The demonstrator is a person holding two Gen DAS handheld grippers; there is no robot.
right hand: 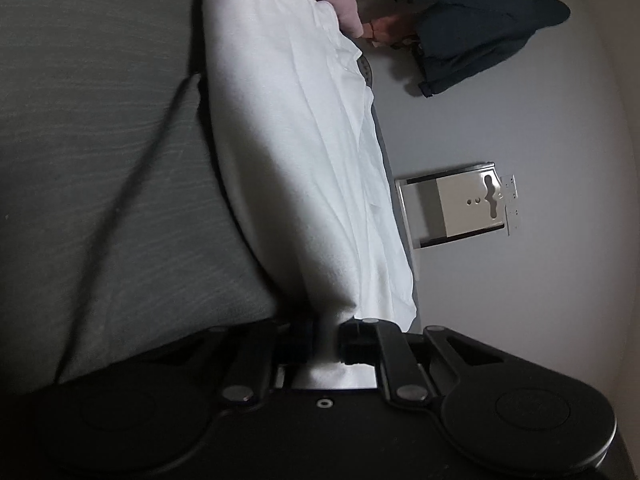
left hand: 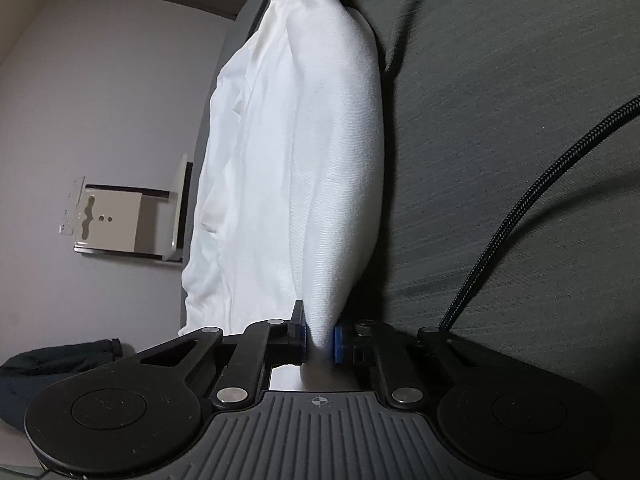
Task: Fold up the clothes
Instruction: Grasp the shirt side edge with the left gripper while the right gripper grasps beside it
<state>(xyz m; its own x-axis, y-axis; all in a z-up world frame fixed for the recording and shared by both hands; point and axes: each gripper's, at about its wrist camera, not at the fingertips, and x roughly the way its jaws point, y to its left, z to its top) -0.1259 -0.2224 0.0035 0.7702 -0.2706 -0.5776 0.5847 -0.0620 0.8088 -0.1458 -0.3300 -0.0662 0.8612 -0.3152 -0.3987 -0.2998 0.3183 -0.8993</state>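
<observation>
A white, soft cotton garment (left hand: 296, 168) is being gripped at one end by the left hand-held gripper (left hand: 320, 340) — blue pads (left hand: 338, 344) clenched on the fabric — and at the other end by the right hand-held gripper (right hand: 326, 340), likewise clenched on the cloth (right hand: 296, 160). The garment is being held stretched between the two, beside a person's grey knitted top (left hand: 500, 160), above the pale desk (right hand: 500, 128). A dark navy garment (right hand: 472, 28) is lying on the desk, well apart.
</observation>
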